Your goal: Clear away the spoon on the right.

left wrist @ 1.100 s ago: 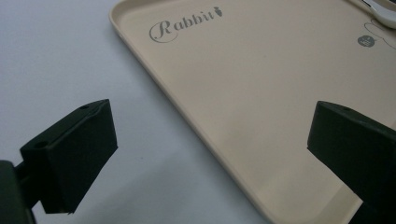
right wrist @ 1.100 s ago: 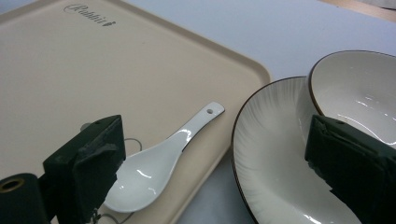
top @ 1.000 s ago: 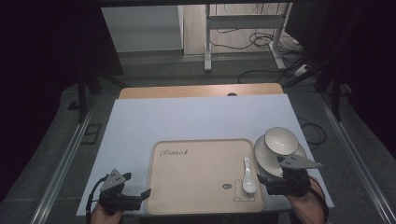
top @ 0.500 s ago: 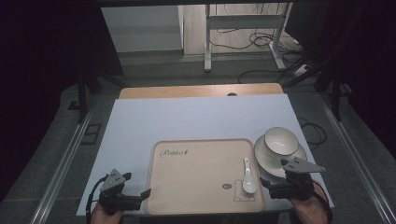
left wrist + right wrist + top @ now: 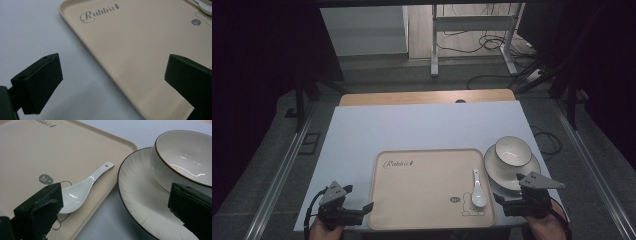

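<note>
A beige tray [image 5: 422, 185] printed "Rabbit" lies on the white table near the front edge. A white ceramic spoon [image 5: 477, 192] rests on the tray's right side, bowl end toward me. Right of the tray a white bowl [image 5: 513, 150] sits on a white plate [image 5: 504, 172]. My left gripper [image 5: 368, 208] is open at the tray's front left corner, and the tray's rim [image 5: 100, 65] runs between its jaws. My right gripper [image 5: 501, 202] is open, low at the tray's front right corner. Its jaws span the spoon [image 5: 82, 190] and the plate's near rim [image 5: 135, 202], gripping neither.
The white tabletop [image 5: 422, 125] extends behind the tray, with a wooden strip [image 5: 427, 97] at its far edge. Metal rails run down both sides of the table. Desk legs and cables [image 5: 492, 45] stand on the floor beyond.
My right gripper has drawn back toward me, off the plate beside the bowl, to the tray's front right corner. The left gripper, tray, spoon, bowl and plate have not moved.
</note>
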Motion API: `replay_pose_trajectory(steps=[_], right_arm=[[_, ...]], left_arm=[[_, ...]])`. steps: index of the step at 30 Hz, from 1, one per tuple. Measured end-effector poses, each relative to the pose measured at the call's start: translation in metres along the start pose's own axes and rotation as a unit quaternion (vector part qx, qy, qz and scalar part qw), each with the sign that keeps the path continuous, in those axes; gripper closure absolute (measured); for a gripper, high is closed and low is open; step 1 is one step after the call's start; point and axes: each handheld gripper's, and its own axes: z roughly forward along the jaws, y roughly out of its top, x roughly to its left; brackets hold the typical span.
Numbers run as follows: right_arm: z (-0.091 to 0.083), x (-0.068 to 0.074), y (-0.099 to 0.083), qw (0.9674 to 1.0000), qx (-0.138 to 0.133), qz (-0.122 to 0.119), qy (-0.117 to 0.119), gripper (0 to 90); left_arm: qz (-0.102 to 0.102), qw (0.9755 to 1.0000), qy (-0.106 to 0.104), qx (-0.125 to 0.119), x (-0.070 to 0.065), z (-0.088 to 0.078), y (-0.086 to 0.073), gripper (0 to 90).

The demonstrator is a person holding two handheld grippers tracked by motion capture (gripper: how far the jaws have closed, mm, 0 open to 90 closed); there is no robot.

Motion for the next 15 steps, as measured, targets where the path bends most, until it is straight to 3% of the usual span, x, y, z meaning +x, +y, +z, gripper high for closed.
replay_pose_trajectory(steps=[15], right_arm=[[-0.0099, -0.0032, -0.007, 0.9997, -0.007, 0.009, -0.022, 0.0]], left_arm=[[0.0, 1.0, 0.0, 0.0, 0.0, -0.0001, 0.0, 1.1]])
